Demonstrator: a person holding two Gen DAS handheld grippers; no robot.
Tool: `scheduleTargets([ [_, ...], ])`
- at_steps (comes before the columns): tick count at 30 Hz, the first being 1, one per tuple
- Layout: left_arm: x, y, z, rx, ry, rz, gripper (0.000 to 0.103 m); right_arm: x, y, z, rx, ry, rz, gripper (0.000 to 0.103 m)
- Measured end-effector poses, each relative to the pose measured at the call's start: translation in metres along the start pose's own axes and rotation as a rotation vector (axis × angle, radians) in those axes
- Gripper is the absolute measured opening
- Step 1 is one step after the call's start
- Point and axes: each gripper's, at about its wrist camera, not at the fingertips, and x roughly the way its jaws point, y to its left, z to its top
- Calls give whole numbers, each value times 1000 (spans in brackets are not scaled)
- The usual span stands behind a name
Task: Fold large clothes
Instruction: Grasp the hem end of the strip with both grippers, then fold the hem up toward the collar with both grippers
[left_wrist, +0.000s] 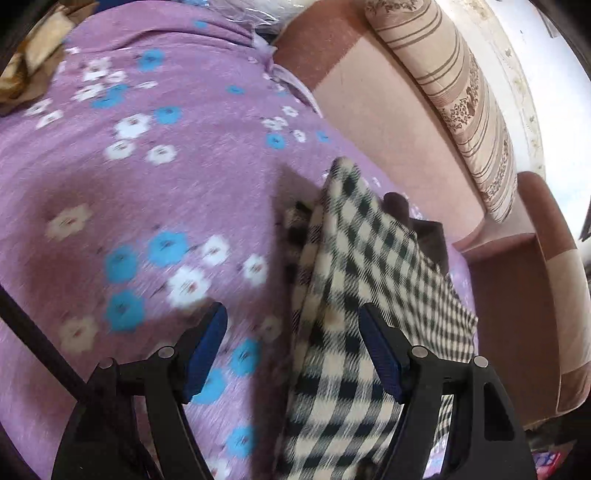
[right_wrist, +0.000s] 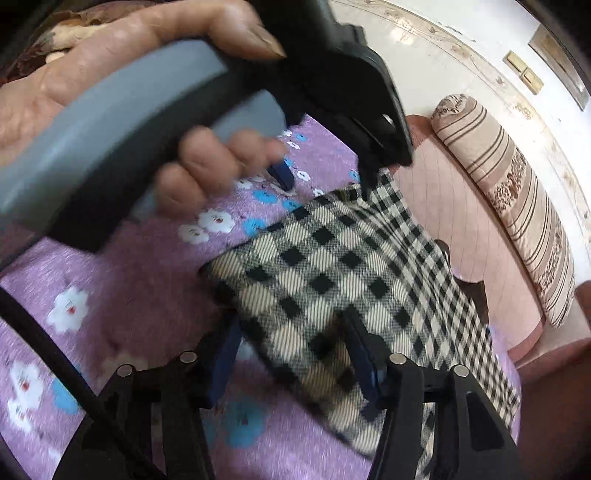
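Observation:
A folded black-and-cream checked cloth (left_wrist: 369, 266) lies on a purple flowered bedspread (left_wrist: 155, 184), near the spread's right edge. My left gripper (left_wrist: 291, 310) hovers open over the cloth's near left edge, with bedspread under its left finger and cloth under its right. In the right wrist view the same cloth (right_wrist: 332, 266) runs between the blue pads of my right gripper (right_wrist: 291, 321), which stands open without pressing on it. A hand (right_wrist: 207, 173) holds the left gripper (right_wrist: 325, 181) above the cloth's far corner.
A pink and brown sofa seat (left_wrist: 376, 110) borders the bedspread on the right, with a striped bolster cushion (left_wrist: 465, 96) against a white wall. A dark piece of fabric (left_wrist: 428, 229) shows behind the checked cloth. A black cable (left_wrist: 40, 332) crosses the lower left.

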Motion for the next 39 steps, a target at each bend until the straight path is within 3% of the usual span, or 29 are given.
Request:
scheduleTargets([
  [5,29,-18,10,34,96,-132,76,14,4,11,-7,5,-17,45],
  [7,37,-29,8,97,114,-118,76,17,9,14,-31,10,-4,23],
  [8,38,-35,7,143,115,-93,76,17,13,14,-48,9,-10,21],
  [9,39,-39,6,169,120,-76,67,16,16,13,-56,3,-17,17],
  [10,39,-43,6,191,125,-48,42,14,16,12,-54,-4,-19,14],
  [12,36,-42,8,171,142,-29,16,8,6,11,-8,-30,-3,10],
  [13,33,-41,11,149,140,-37,11,4,2,11,19,-44,4,10],
  [15,24,-47,16,125,126,-43,10,-6,-10,10,71,-79,7,9],
  [19,12,-101,18,204,95,13,9,-34,-42,1,174,-152,-23,9],
  [25,36,-237,-1,409,109,26,9,-75,-116,-48,319,-189,-132,9],
  [27,60,-293,-20,489,136,8,9,-85,-146,-73,370,-166,-168,9],
  [32,126,-388,-71,604,209,12,9,-98,-216,-149,528,-40,-229,9],
  [34,143,-406,-84,599,260,4,10,-92,-239,-183,628,34,-209,9],
  [36,142,-415,-94,601,255,3,12,-80,-256,-212,715,107,-163,10],
  [39,114,-414,-94,617,194,26,34,-78,-269,-252,844,153,-84,18],
])
